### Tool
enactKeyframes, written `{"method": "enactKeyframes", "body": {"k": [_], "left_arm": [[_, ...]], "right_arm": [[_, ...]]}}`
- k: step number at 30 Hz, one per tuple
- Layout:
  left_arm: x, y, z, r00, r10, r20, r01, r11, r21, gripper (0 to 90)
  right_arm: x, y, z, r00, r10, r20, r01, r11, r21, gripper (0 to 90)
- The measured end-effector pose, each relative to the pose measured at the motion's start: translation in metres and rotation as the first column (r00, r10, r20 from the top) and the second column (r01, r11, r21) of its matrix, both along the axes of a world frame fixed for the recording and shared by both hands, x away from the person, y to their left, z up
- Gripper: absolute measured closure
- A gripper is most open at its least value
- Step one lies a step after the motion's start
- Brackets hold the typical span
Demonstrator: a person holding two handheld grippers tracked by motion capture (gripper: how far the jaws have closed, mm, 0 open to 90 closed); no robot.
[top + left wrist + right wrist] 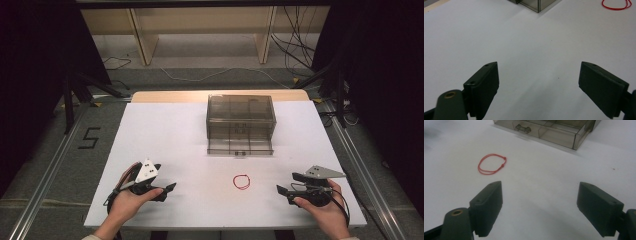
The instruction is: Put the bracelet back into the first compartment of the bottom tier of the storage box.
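Note:
A red string loop lies flat on the white table, between my two grippers and in front of a smoky clear plastic box. The box has drawers, and its bottom drawer is pulled out. My left gripper rests near the front left of the table, held by a hand, its jaws wide apart and empty. My right gripper sits at the front right, jaws also wide and empty. The loop lies ahead and left of the right jaws, and the loop shows far right in the left gripper view.
The table's wooden back edge meets a floor with cables and shelf legs behind. Metal rails run along both sides of the table. The open drawer has divided compartments and a small metal clasp.

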State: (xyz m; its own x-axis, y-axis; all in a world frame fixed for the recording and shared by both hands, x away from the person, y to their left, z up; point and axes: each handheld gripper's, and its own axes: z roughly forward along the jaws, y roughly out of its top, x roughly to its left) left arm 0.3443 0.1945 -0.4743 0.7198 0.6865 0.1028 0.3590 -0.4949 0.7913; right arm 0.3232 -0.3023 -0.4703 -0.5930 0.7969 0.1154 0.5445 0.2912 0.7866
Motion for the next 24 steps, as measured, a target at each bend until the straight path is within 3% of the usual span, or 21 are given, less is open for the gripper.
{"method": "enactKeyframes", "body": {"k": [11, 24], "left_arm": [[-0.002, -0.002, 0.001, 1.0, -0.004, 0.007, 0.004, 1.0, -0.002, 16.5], [-0.002, -0.003, 0.0, 1.0, -0.003, 0.005, 0.003, 1.0, 0.0, 16.4]], "right_arm": [[0.0, 0.004, 0.002, 1.0, -0.006, -0.004, 0.006, 1.0, -0.011, 26.9], [0.003, 0.013, 0.006, 0.9996, 0.027, 0.001, -0.027, 0.999, -0.023, 32.4]]}}
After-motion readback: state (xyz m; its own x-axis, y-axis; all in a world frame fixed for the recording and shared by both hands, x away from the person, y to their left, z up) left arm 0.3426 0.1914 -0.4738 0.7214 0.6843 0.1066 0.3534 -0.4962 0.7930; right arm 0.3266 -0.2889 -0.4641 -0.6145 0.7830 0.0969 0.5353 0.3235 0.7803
